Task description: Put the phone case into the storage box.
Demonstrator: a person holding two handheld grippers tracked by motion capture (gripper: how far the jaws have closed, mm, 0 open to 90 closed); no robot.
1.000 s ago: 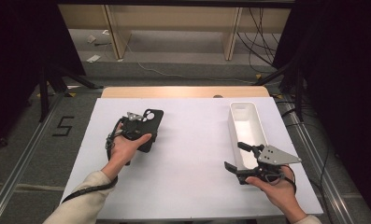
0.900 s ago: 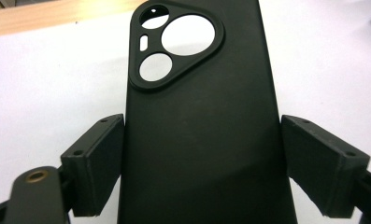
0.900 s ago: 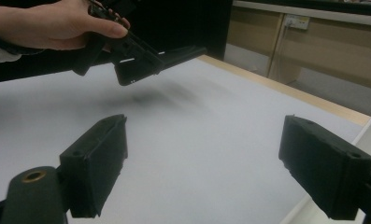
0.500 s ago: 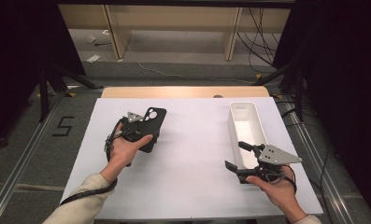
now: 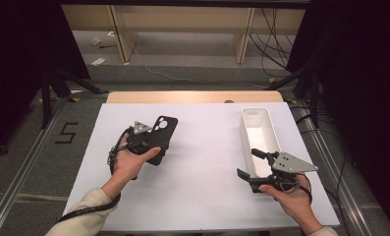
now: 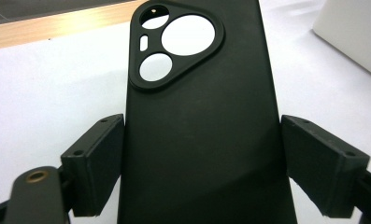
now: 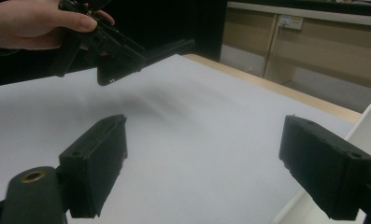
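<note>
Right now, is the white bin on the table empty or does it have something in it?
Empty, as far as shown: in the high view, the white bin shows only its bare inside.

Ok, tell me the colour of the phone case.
Matte black all over; the phone case shows best in the left gripper view.

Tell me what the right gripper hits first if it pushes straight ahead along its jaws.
Probably nothing soon: ahead of the right gripper lies bare white tabletop, though depth is unclear.
</note>
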